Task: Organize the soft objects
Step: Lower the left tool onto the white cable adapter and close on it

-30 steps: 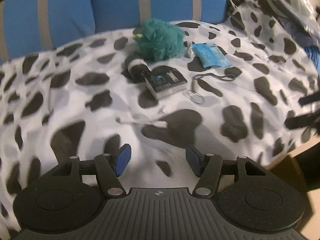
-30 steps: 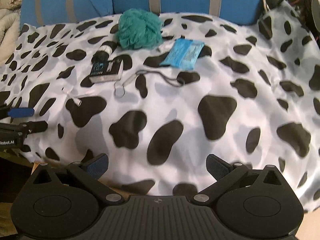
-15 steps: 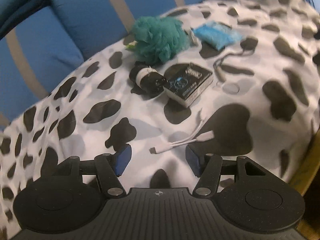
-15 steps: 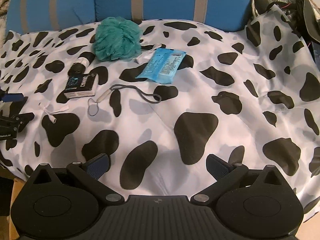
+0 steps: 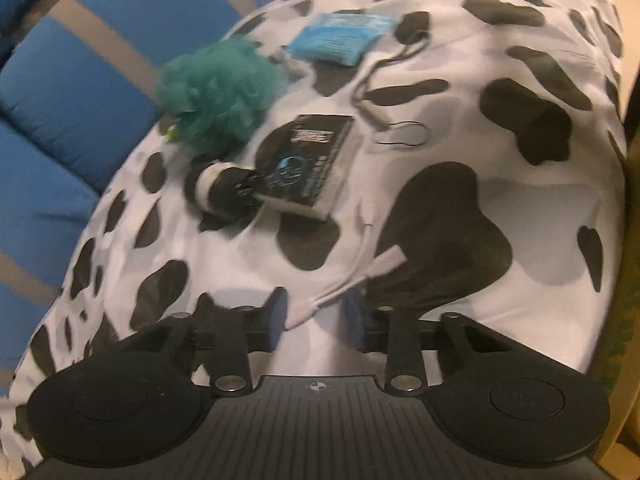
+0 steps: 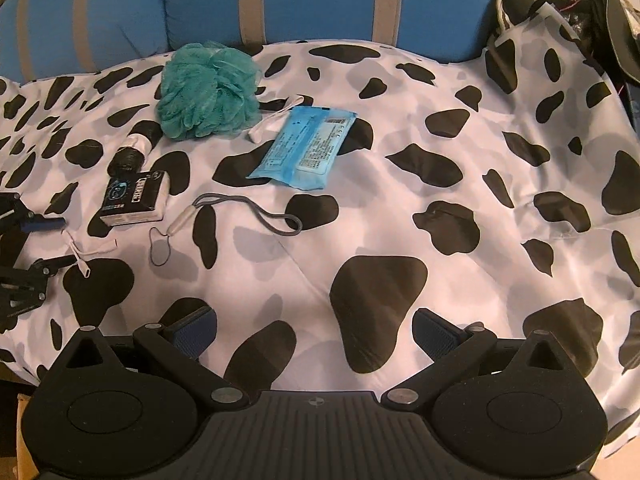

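Note:
A teal bath pouf (image 6: 208, 90) lies on the cow-print cover near the blue cushions; it also shows in the left wrist view (image 5: 218, 94). A blue wipes pack (image 6: 306, 144) lies to its right. A black box (image 6: 134, 198) and a black-and-white roll (image 6: 132, 150) lie to the left. A grey lanyard (image 6: 248, 214) lies in the middle. My left gripper (image 5: 316, 312) is open, its jaws on either side of one end of a white adapter cable (image 5: 348, 278), low over the cover. It shows at the left edge of the right wrist view (image 6: 48, 240). My right gripper (image 6: 314, 330) is open wide and empty above the front of the cover.
Blue cushions with grey stripes (image 6: 320, 0) stand behind the cover. Dark clutter and bags (image 6: 592, 4) sit at the back right. A wooden edge (image 5: 630, 120) borders the cover at the right of the left wrist view.
My left gripper has moved forward and down to the white cable, which now lies between its open jaws. My right gripper has moved closer over the cover and stays open.

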A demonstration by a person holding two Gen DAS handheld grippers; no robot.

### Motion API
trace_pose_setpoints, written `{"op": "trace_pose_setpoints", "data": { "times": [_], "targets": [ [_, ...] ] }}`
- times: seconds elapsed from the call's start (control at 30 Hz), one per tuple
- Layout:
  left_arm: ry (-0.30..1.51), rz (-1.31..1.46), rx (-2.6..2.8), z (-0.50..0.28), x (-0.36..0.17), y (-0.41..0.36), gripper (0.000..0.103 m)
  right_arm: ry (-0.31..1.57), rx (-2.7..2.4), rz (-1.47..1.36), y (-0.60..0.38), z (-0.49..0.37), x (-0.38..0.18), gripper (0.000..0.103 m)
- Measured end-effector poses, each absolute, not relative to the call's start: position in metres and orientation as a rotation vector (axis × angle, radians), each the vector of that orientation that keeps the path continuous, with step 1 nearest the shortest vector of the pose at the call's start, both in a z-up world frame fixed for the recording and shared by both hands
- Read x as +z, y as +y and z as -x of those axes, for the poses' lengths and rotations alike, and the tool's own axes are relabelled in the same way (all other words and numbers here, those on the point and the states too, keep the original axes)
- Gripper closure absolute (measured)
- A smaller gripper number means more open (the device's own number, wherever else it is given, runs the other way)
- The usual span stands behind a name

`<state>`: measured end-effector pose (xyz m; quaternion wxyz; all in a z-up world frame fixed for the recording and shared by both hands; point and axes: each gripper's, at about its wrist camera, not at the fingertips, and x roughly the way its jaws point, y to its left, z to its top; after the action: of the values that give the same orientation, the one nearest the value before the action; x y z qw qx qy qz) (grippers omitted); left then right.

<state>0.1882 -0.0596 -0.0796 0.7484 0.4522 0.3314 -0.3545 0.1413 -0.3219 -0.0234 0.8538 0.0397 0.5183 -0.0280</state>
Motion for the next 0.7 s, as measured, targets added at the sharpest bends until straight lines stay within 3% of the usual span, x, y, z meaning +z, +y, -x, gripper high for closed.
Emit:
{"op": "trace_pose_setpoints", "data": {
  "times": [0.4, 0.63, 0.7],
  "targets": [
    [0.693, -0.916, -0.868, -0.203, -0.084, -0.058, 0.078, 1.103, -0.054, -0.083, -0.32, -0.15, -0.026, 0.0],
    [0.78, -0.768, -0.883, -0.223, -0.081, -0.054, 0.078, 1.118, -0.045, -0.055, -0.313, -0.15, -0.03, 0.0],
    [0.802, -0.768, -0.885, -0.224, -0.079, -0.057, 0.084, 1.118, -0.048, -0.061, -0.314, -0.151, -0.03, 0.0]
  ]
}}
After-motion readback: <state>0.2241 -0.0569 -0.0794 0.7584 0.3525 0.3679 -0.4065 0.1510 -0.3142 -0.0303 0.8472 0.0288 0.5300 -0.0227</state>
